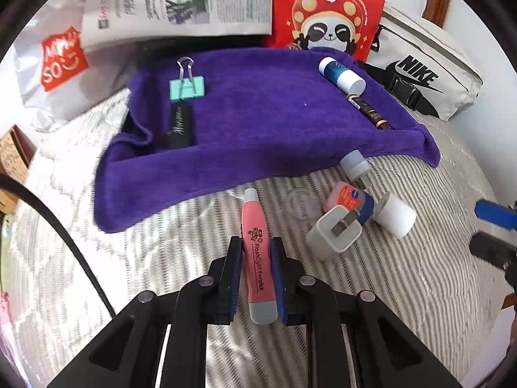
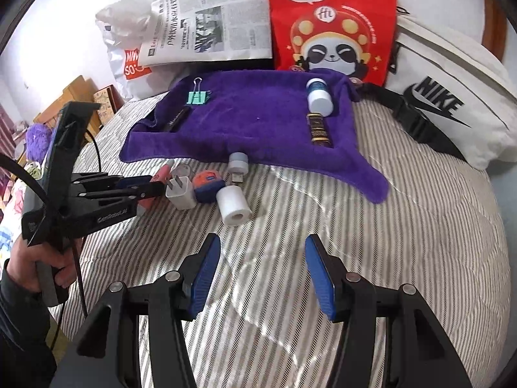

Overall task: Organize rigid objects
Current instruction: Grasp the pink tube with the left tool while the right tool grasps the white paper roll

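Left wrist view: left gripper (image 1: 257, 258) clamped on pink flashlight earpick (image 1: 257, 252) over striped bedding (image 1: 404, 291), likely bound for purple towel (image 1: 258, 119) beside binder clip (image 1: 186, 88); right gripper (image 2: 261, 271) open, empty

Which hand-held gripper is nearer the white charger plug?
Left. The left hand-held gripper, shut on the pink flashlight, sits right beside the white charger plug. The right hand-held gripper hangs open over bare striped bedding, clearly farther away.
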Motion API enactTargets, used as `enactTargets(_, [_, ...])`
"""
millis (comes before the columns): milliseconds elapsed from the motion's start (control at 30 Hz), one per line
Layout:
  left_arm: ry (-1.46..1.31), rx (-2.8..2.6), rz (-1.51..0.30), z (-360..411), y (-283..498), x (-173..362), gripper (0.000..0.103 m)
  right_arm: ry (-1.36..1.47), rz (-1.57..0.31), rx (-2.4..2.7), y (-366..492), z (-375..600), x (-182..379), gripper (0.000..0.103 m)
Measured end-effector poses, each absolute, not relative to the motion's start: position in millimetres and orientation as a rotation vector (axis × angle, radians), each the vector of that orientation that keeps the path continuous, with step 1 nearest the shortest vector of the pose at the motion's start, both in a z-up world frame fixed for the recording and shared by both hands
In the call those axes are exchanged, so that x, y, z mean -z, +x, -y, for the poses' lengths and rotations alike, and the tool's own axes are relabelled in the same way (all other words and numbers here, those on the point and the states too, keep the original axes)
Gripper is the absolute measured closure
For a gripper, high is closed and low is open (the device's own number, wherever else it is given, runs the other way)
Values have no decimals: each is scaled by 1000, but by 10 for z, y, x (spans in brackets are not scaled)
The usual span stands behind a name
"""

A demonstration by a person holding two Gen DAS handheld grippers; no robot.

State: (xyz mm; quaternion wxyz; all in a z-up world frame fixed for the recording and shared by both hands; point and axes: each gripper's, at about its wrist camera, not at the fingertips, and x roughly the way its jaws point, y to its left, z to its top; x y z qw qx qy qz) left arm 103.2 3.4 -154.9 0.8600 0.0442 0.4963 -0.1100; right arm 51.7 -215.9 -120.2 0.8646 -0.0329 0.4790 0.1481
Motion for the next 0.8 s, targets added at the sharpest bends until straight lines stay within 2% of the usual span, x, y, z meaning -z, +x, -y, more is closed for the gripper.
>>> enactTargets(300, [72,206,-998,-271,844,1401,86,-84,-1017,-327,663,2069,1336,49])
enactTargets(800, [15,210,-1029,-415,746,1541,86,-177,-1002,-394,845,1755,1562,49])
